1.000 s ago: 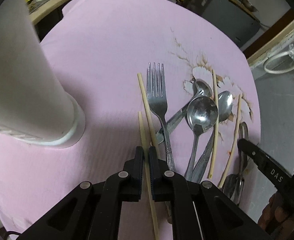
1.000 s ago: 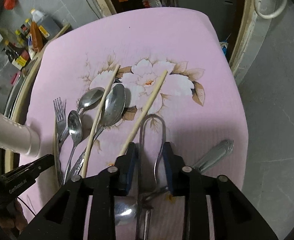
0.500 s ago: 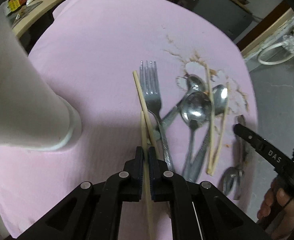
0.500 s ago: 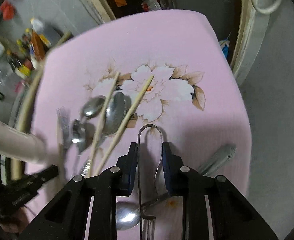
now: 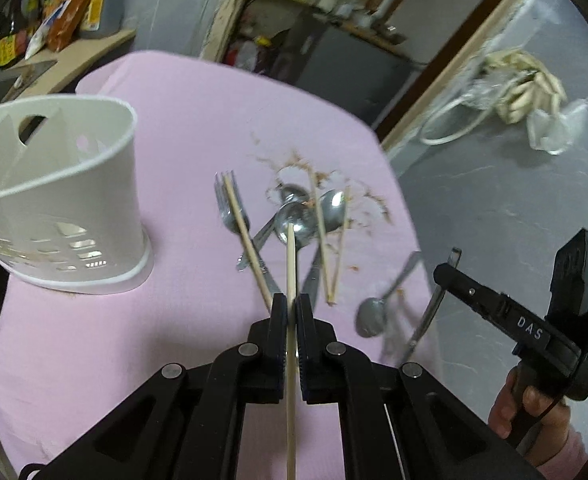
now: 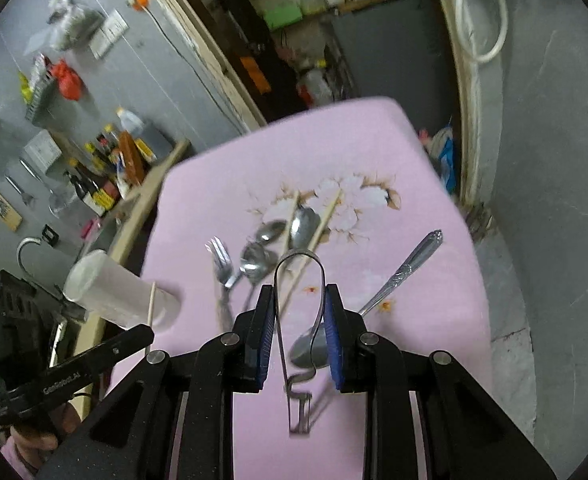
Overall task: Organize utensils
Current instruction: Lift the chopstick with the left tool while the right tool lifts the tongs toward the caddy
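My left gripper (image 5: 292, 300) is shut on a wooden chopstick (image 5: 290, 264) and holds it lifted above the pink table. The white utensil caddy (image 5: 60, 196) stands to the left of it, its open top in view. My right gripper (image 6: 298, 292) is shut on metal tongs (image 6: 299, 280), lifted off the cloth. A fork (image 5: 230, 208), several spoons (image 5: 295, 220) and more chopsticks (image 5: 325, 240) lie in a pile ahead. One more spoon (image 6: 397, 276) lies to the right of the tongs.
The pink flowered tablecloth (image 5: 182, 128) ends at a drop to the grey floor (image 5: 493, 208) on the right. A counter with bottles (image 6: 106, 168) stands beyond the far left of the table. The right gripper also shows in the left wrist view (image 5: 453, 264).
Both grippers have risen from the table, the left with its chopstick, the right with the tongs. The caddy's open top has come into the left wrist view.
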